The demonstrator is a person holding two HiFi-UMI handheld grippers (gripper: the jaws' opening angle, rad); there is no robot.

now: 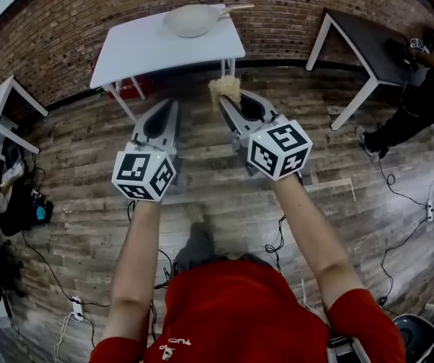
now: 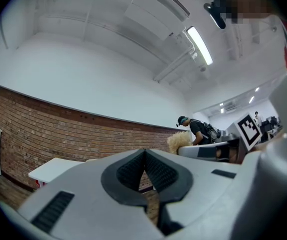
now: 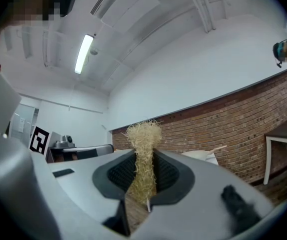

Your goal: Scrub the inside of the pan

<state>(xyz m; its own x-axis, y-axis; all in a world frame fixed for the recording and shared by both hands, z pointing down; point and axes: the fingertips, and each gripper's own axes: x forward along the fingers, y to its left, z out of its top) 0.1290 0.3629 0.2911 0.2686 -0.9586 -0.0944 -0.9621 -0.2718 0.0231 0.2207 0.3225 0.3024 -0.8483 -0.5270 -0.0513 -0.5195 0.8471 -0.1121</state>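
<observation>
The pan (image 1: 193, 20) lies on the white table (image 1: 137, 51), handle (image 1: 236, 8) toward the table's right end; both grippers hover well short of the table's near edge. The right gripper (image 1: 230, 104) pinches a straw-coloured scrubber tuft (image 1: 225, 88) between narrow jaws; the left gripper (image 1: 168, 112) has its jaws together on nothing. Scrubbing should go best if the left jaws open to steady the handle while the tuft is pressed inside and worked round.
</observation>
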